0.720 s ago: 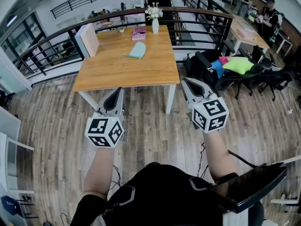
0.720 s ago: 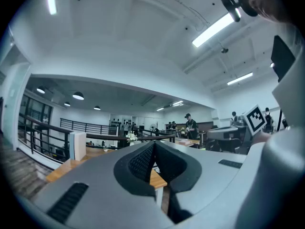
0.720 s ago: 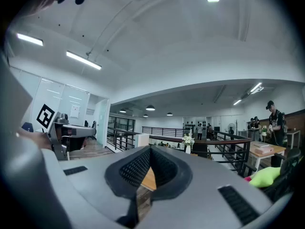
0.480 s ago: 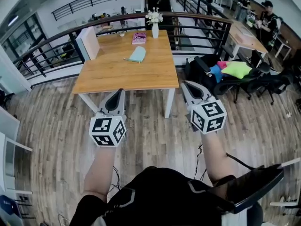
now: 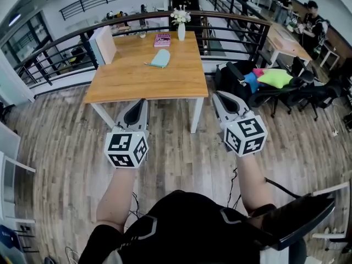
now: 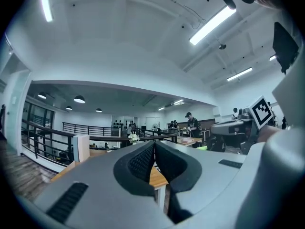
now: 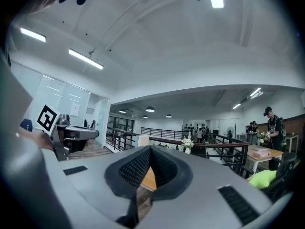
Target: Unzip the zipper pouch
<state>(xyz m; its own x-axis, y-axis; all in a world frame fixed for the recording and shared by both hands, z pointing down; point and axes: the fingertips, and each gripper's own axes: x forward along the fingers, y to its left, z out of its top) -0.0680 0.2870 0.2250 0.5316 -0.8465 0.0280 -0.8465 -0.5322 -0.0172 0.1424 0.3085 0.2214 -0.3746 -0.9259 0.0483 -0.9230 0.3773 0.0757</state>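
Left gripper (image 5: pixel 139 103) and right gripper (image 5: pixel 218 96), each at the end of a bare, outstretched forearm (image 5: pixel 118 194), are held side by side at about the same height above the wooden floor (image 5: pixel 66 136). They sit well apart from each other, their marker cubes toward the person and their jaws aimed at the table (image 5: pixel 137 84). Both pairs of jaws are clenched tip to tip with nothing between them. The zipper pouch (image 5: pixel 160 59), pale teal, lies flat on the far half of the table, well beyond both grippers. Its long axis runs from near-left to far-right. Its zipper cannot be made out at this range. A pink book (image 5: pixel 162 39) and a white vase (image 5: pixel 181 29) of flowers stand farther back.
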